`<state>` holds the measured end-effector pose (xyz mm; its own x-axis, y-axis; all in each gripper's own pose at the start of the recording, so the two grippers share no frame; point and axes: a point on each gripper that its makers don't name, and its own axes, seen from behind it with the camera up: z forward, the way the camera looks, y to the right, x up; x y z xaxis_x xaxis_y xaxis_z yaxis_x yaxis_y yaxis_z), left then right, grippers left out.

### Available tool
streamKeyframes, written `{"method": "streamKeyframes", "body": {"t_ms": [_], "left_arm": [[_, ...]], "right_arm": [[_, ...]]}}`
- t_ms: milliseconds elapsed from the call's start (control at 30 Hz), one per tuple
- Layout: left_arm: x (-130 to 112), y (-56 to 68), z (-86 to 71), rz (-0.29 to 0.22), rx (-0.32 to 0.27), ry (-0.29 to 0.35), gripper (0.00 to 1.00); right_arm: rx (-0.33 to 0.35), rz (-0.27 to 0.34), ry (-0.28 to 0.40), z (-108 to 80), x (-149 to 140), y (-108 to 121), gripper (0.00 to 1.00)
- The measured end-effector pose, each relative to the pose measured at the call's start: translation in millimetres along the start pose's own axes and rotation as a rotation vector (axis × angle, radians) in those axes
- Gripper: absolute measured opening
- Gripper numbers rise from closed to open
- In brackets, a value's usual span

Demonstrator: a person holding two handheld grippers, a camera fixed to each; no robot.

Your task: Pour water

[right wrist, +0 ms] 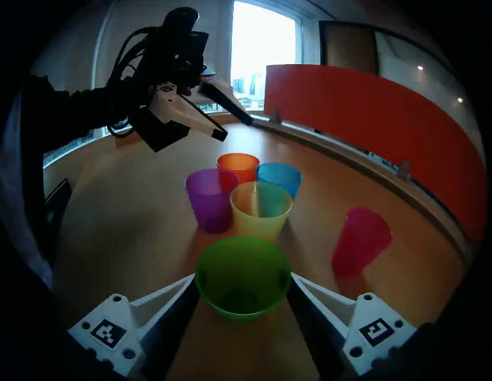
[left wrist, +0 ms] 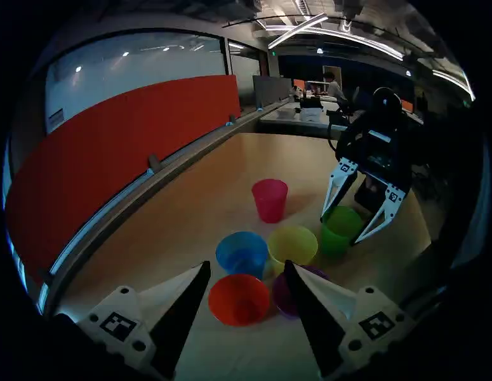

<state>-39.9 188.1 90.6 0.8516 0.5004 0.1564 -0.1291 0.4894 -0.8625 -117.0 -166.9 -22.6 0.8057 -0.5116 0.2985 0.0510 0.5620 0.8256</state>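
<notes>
Several plastic cups stand grouped on the wooden table (left wrist: 201,209). In the left gripper view they are orange (left wrist: 238,300), blue (left wrist: 242,253), yellow (left wrist: 292,244) and purple (left wrist: 282,298), the purple one partly behind a finger. A pink cup (left wrist: 270,199) stands apart. My left gripper (left wrist: 246,270) is open above the orange cup, holding nothing. My right gripper (right wrist: 244,282) is shut on the green cup (right wrist: 242,273), whose sides both fingers touch. From the left gripper view the right gripper (left wrist: 339,232) clasps the green cup (left wrist: 342,222). The left gripper (right wrist: 230,127) hovers above the cluster.
A red partition (left wrist: 119,146) runs along the table's far edge, seen also as the red partition (right wrist: 372,120). A dark sleeve (right wrist: 61,108) reaches in from the left. Office desks (left wrist: 303,111) stand beyond the table. Bare tabletop lies around the pink cup (right wrist: 361,240).
</notes>
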Motion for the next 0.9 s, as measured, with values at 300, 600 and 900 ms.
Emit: {"method": "streamKeyframes", "body": {"t_ms": [300, 600, 900], "left_arm": [[0, -1.1, 10.1, 0.003, -0.011, -0.015, 0.85], [-5, -3.2, 17.8, 0.001, -0.017, -0.036, 0.85], [-10, -6.5, 27.7, 0.007, -0.024, -0.062, 0.85]], "right_arm": [[0.007, 0.008, 0.001, -3.8, -1, 0, 0.92], [0.011, 0.011, 0.018, -10.2, 6, -2, 0.92], [0.012, 0.007, 0.030, -17.1, 10, -6, 0.92]]}}
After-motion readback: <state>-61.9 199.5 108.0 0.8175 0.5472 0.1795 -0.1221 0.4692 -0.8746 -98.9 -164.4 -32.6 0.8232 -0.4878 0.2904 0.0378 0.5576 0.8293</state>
